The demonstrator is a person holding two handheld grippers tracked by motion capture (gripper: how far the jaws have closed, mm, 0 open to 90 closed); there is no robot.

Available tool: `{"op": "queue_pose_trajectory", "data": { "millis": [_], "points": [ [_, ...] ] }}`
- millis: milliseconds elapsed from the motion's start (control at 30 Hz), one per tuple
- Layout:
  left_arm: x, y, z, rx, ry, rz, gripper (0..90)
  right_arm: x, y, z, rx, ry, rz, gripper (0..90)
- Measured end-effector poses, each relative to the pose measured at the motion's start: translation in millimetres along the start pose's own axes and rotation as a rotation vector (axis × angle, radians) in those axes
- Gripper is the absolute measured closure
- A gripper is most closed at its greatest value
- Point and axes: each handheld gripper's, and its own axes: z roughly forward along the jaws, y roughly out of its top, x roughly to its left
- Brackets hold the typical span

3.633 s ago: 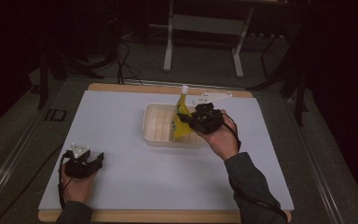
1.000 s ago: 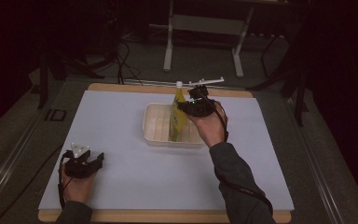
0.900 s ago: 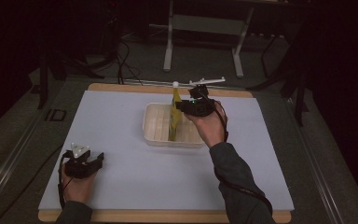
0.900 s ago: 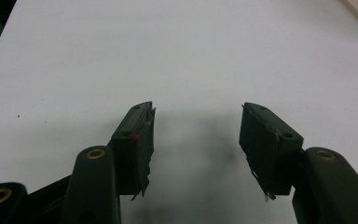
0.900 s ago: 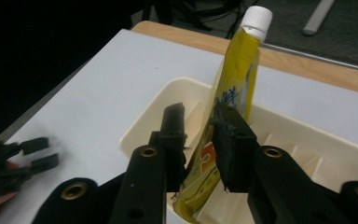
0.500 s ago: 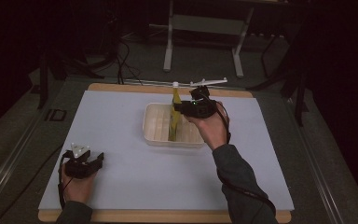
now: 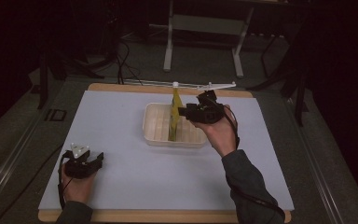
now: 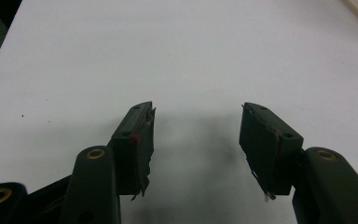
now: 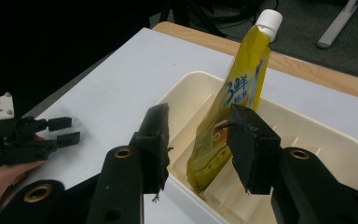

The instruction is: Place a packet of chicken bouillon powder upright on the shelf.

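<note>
The yellow pouch (image 9: pixel 228 121) is set upright in the cream tray (image 7: pixel 154 122), so placement looks done. The right gripper (image 9: pixel 198 140) has just been opening; the pouch is released between its spread jaws. The left gripper (image 8: pixel 196 135) is held open, empty, over the white tabletop (image 8: pixel 191 51).

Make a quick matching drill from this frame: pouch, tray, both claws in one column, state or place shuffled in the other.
Things:
1. yellow pouch
2. cream tray
3. left claw
4. right claw

States or places:
A. open over bare white table, nothing between its jaws
B. standing upright, white cap on top
C. jaws just opened, apart beside the pouch, not pressing it
D. sits mid-table, holds the pouch

Pairs: 1-B, 2-D, 3-A, 4-C
</note>
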Motion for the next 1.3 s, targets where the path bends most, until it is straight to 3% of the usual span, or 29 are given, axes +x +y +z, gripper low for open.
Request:
{"op": "queue_pose_trajectory", "data": {
  "millis": [433,933,1167,1300],
  "points": [
    [0.2,0.1,-0.6,0.000,0.003,-0.002,44.5,5.0,-19.5,-18.9,0.008,-0.002,-0.073,56.7],
    [-0.9,0.9,0.3,-0.005,-0.001,-0.002,44.5,3.0,-56.8,-15.5,0.034,0.021,-0.060,56.0],
    [-1.7,0.8,0.5,-0.007,0.001,-0.003,44.5,-5.2,-82.7,-9.2,0.050,0.027,-0.021,55.9],
    [-1.4,0.8,0.5,-0.008,0.000,-0.002,44.4,-13.7,-97.3,-5.7,0.059,0.007,-0.005,55.5]
  ]
}}
